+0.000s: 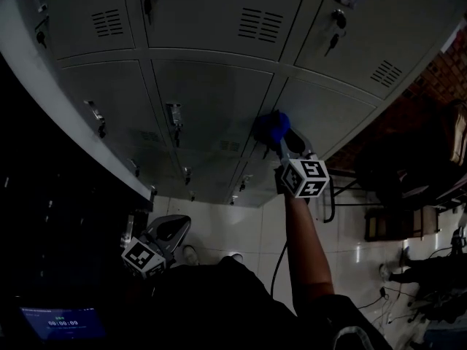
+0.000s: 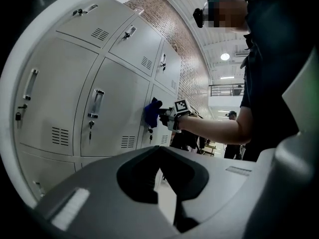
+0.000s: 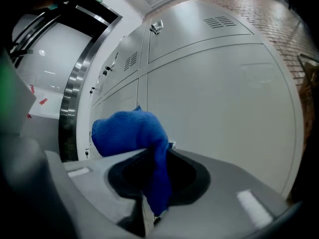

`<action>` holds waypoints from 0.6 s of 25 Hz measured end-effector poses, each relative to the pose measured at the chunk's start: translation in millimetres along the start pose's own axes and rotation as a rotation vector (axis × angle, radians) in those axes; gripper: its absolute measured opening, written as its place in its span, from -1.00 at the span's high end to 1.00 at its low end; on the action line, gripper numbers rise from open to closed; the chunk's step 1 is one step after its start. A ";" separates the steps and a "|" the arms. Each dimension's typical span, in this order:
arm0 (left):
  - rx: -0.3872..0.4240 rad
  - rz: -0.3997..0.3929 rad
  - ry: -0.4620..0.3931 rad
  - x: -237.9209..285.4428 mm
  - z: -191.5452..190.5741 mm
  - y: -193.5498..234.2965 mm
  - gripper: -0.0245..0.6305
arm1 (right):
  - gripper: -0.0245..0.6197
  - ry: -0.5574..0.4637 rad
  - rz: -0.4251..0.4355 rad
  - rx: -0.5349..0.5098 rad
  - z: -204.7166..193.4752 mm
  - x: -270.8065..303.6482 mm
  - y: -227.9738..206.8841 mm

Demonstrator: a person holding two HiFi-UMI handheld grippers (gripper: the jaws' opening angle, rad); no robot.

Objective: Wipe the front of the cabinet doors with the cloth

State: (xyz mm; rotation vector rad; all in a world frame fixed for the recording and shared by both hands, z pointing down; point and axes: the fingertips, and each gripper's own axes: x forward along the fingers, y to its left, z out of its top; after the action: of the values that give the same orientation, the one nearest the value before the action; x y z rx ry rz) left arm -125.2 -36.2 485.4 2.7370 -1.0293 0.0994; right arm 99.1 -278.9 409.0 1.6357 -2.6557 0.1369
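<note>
A bank of grey cabinet doors (image 1: 211, 100) fills the upper head view. My right gripper (image 1: 282, 141) is shut on a blue cloth (image 1: 271, 127) and holds it against the seam between two lower doors. In the right gripper view the cloth (image 3: 127, 131) bulges over the jaws and a fold hangs down between them, with a plain door (image 3: 219, 98) right behind. The left gripper view shows the cloth (image 2: 151, 112) against the door from the side. My left gripper (image 1: 171, 224) hangs low at the left, away from the doors, its jaws (image 2: 162, 151) together and holding nothing.
Door handles and keys (image 1: 174, 115) stick out from the doors. A white tiled floor (image 1: 233, 232) lies below. Chairs and furniture (image 1: 387, 195) stand at the right by a brick wall (image 1: 445, 71). A lit screen (image 1: 62, 321) is at lower left. Other people (image 2: 232, 133) stand further back.
</note>
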 end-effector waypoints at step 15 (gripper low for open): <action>0.018 -0.026 0.011 8.2 -5.1 -0.8 0.93 | 0.71 0.031 -0.097 -0.002 -5.0 -22.3 -44.9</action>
State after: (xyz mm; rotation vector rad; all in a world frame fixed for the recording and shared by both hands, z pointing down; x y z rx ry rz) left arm -118.5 -39.8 491.4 2.7616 -0.9949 0.1196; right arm 149.1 -278.7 415.5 1.7427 -2.5481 0.1566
